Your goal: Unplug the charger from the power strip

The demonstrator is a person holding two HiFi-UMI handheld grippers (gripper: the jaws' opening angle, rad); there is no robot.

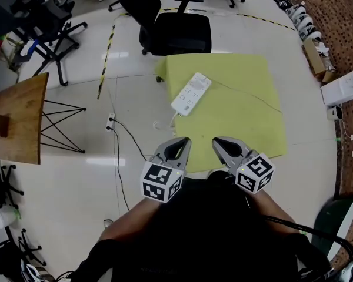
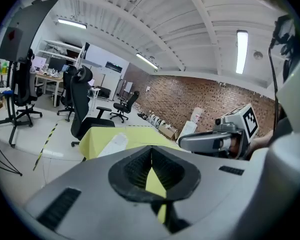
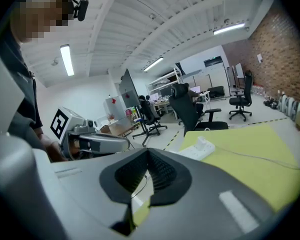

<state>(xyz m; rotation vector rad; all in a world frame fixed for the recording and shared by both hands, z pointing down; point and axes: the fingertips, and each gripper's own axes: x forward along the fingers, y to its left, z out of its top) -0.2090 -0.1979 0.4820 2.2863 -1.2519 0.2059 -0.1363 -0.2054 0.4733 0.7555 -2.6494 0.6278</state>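
Nothing done yet: the charger sits plugged into the white power strip, upper centre of the head view on the yellow tabletop, well apart from both grippers. The left gripper and right gripper hang side by side at the table's near edge, each with jaws closed together on nothing, so we have reach, grip and pull all left. Only the right gripper view shows us the charger as a raised white block on the strip; in the head view we can't pick it out.
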